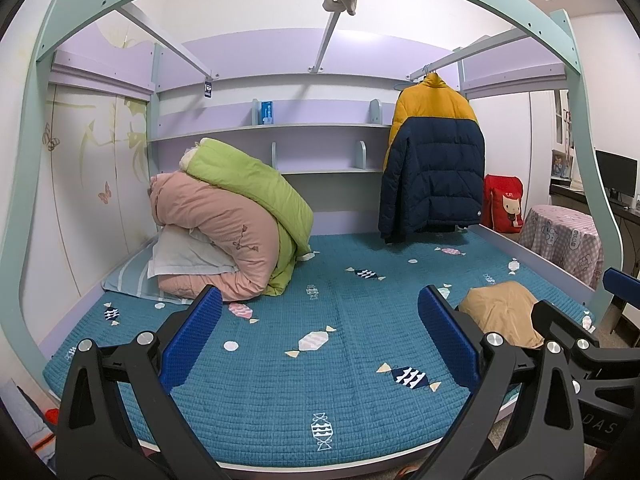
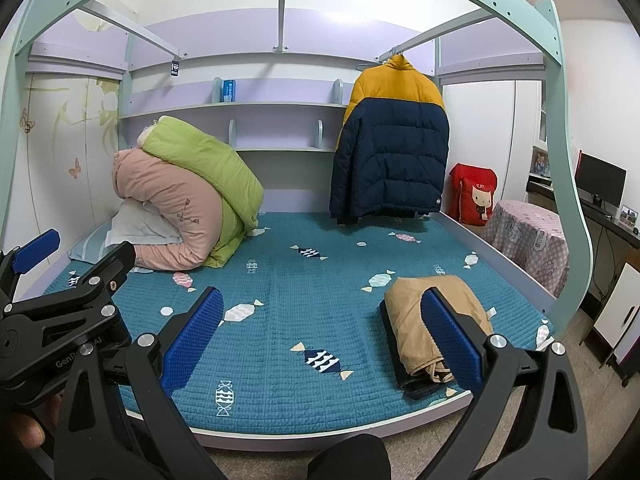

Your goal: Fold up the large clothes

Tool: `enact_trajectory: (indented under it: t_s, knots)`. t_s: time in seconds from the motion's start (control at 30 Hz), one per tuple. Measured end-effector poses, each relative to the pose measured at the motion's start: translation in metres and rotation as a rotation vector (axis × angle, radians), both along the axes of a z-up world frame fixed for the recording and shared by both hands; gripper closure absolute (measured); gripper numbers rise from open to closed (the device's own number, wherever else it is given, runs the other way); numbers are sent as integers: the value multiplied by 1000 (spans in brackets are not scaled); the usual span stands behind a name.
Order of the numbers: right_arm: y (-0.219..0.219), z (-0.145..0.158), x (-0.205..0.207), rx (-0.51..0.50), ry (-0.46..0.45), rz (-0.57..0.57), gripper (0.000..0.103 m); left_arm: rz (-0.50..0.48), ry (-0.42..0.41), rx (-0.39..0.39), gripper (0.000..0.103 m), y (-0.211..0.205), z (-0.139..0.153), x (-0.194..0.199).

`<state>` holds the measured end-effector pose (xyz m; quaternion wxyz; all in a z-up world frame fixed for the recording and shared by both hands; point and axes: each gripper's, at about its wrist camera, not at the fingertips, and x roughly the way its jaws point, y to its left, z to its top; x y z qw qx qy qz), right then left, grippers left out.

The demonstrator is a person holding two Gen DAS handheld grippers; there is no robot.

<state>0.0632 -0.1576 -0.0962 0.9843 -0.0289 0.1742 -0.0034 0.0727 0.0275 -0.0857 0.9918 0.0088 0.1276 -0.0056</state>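
Tan cloth, a folded garment [image 2: 434, 312], lies on the bed [image 2: 304, 320] near the bed's front right corner, with a dark layer showing under its front edge. In the right wrist view one blue finger of the right tongs [image 2: 322, 330] stands in front of it; whether finger and cloth touch cannot be told. The right tongs are spread wide with nothing between the fingers. The left tongs [image 1: 320, 340] are also spread wide and empty, held over the front middle of the bed, with the folded garment [image 1: 502, 312] just beyond their right finger.

Teal quilted bedding printed with candy shapes covers the bed. At the bed's back left corner a pink quilt [image 2: 172, 216] and a green quilt [image 2: 204, 176] are heaped on a white pillow [image 2: 136, 226]. Above the bed's back right part a yellow and navy puffer jacket [image 2: 394, 140] hangs from a rail, its hem just above the bedding. Shelves [image 2: 256, 106] run along the wall behind the bed.

Between the quilts and the folded garment the bedding is bare across the middle and front. Right of the bed stand a red cushion [image 2: 476, 194], a round table [image 2: 528, 236] under a checked cloth, and a dark monitor [image 2: 600, 180].
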Motion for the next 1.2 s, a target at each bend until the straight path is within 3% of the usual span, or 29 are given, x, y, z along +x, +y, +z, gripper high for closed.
enact_trajectory:
  t_s: [0.9, 1.2]
  knots:
    - [3, -9, -2, -4, 12, -8, 7, 0, 5, 0, 5, 0, -2, 1]
    - [19, -24, 26, -27, 67, 18, 7, 15, 47, -8, 5, 8, -24, 11]
